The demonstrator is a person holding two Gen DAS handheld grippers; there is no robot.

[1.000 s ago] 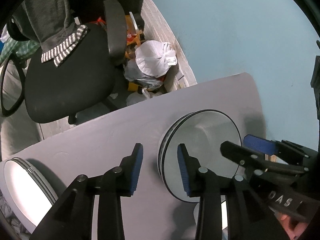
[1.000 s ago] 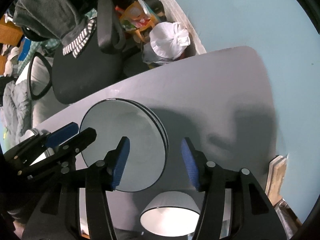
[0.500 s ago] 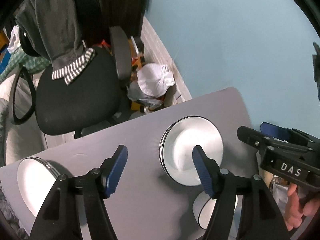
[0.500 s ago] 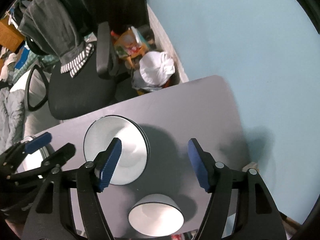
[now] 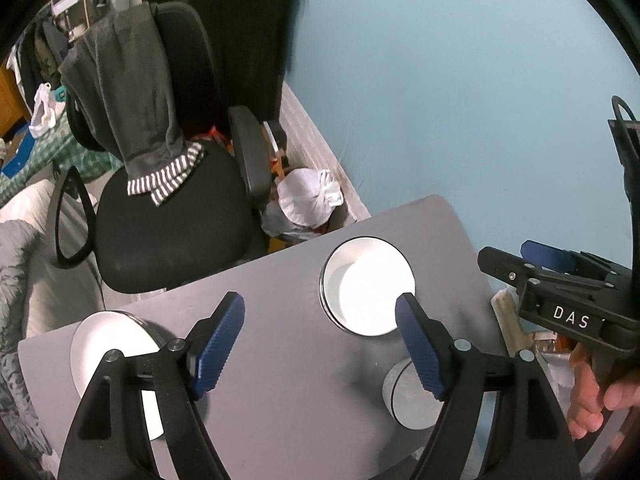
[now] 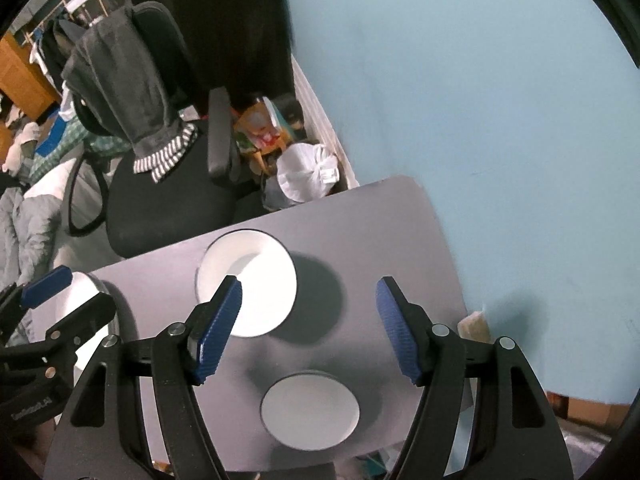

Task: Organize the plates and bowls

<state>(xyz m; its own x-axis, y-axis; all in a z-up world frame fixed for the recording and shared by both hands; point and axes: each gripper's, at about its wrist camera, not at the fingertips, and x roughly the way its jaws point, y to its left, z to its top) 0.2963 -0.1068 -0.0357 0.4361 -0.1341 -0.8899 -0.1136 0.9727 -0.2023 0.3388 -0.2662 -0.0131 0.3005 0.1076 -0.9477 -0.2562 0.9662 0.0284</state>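
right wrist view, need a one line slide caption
Right tool open and empty above a grey table holding a plate stack and a white bowl.

Dim room, fisheye warp, plates glare white.

A black office chair is seen beyond the grey tabletop, with a grey garment with striped cuffs draped over its backrest. A tied white plastic bag is seen against the light blue wall.
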